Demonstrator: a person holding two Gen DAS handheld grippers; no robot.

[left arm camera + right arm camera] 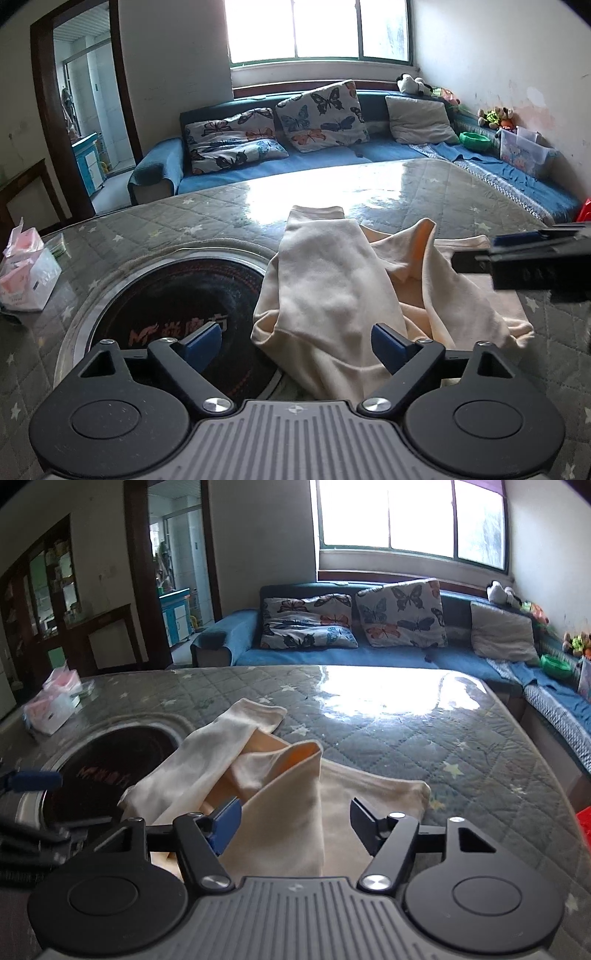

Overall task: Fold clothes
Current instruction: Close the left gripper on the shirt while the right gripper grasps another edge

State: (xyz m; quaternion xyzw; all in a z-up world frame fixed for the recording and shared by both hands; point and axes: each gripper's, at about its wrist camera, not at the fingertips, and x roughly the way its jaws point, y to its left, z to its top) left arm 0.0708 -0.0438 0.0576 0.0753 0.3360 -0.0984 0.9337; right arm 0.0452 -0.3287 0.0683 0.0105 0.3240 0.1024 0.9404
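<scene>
A crumpled cream-coloured cotton garment (332,288) lies on the grey quilted, star-patterned desk (388,192), partly folded over itself, with its left edge hanging over the rim of the round, dark, metal-ringed heating plate (177,295) sunk into the desk top. The left gripper (295,341) sits low above the garment's near edge with its blue-padded jaws spread wide, the cloth lying between them but not pinched. The right gripper (293,821) is likewise spread open over the right part of the same garment (280,786), a raised fold of cloth standing between its jaws and touching or nearly touching the left blue pad. Near the desk's far left corner rests a pink-and-white plastic tissue pack (26,273). Behind the desk runs a blue sofa (332,158) carrying butterfly-print cushions (321,114).
</scene>
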